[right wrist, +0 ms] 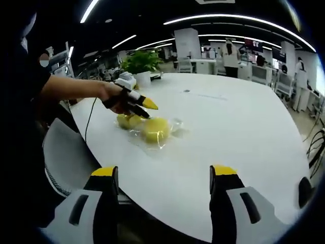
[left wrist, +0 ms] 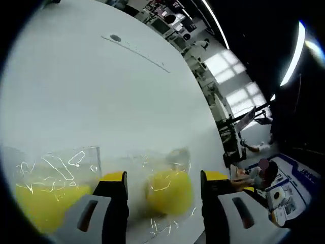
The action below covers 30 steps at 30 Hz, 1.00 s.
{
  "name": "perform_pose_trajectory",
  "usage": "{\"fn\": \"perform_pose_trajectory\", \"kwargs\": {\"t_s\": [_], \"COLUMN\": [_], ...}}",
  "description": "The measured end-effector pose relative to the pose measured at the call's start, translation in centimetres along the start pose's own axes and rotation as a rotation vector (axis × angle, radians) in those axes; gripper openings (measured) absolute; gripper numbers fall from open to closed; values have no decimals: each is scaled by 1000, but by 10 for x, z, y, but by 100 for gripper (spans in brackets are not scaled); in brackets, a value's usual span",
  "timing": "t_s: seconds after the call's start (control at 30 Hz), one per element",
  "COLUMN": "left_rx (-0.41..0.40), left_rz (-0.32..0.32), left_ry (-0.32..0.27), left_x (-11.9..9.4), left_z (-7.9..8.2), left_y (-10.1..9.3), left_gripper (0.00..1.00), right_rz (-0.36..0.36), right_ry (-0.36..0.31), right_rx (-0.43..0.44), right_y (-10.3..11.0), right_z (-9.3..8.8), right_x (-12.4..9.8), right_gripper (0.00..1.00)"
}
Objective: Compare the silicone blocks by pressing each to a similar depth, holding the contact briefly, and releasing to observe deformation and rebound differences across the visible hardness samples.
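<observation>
In the right gripper view, two yellow silicone blocks in clear wrap lie in a row on the white tabletop, long axis running from 10 to 4 o'clock. The left gripper, its fingers spread, points toward 4 o'clock over them. The right gripper hangs open, well apart. A potted plant and office desks stand behind.

Left hand-held gripper: two grey jaws with black inner faces, yellow tips and a dark slot in each. Right hand-held gripper: identical build. In the right gripper view, a thin black cable trailed from the left unit; the person wore a dark short sleeve.
</observation>
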<state>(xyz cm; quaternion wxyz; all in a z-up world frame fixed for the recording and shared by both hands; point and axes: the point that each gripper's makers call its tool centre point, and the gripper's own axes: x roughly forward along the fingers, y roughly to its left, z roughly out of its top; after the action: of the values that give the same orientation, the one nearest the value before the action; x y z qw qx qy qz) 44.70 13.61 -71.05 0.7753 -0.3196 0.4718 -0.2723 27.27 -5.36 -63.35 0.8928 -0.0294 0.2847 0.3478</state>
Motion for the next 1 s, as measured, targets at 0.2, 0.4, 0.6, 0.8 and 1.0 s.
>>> {"fn": "perform_pose_trajectory", "kwargs": {"t_s": [0.2, 0.4, 0.6, 0.8, 1.0], "left_rx": [-82, -93, -118, -97, -133], "left_rz": [-11, -14, -18, -6, -23], "left_ry": [-17, 4, 9, 44, 51], "left_x": [8, 15, 20, 22, 26], "left_z": [6, 3, 2, -3, -10], "left_y": [0, -1, 1, 4, 4], "left_gripper": [47, 46, 38, 31, 19], "right_rz": [-22, -25, -23, -22, -21], "right_ry": [-1, 8, 10, 9, 16], "right_rx": [13, 17, 16, 16, 17], "right_y": [-8, -9, -9, -10, -9], "right_z": [-2, -6, -6, -6, -9], "right_x": [-4, -5, -4, -5, -4], "right_gripper": [67, 66, 65, 64, 63]}}
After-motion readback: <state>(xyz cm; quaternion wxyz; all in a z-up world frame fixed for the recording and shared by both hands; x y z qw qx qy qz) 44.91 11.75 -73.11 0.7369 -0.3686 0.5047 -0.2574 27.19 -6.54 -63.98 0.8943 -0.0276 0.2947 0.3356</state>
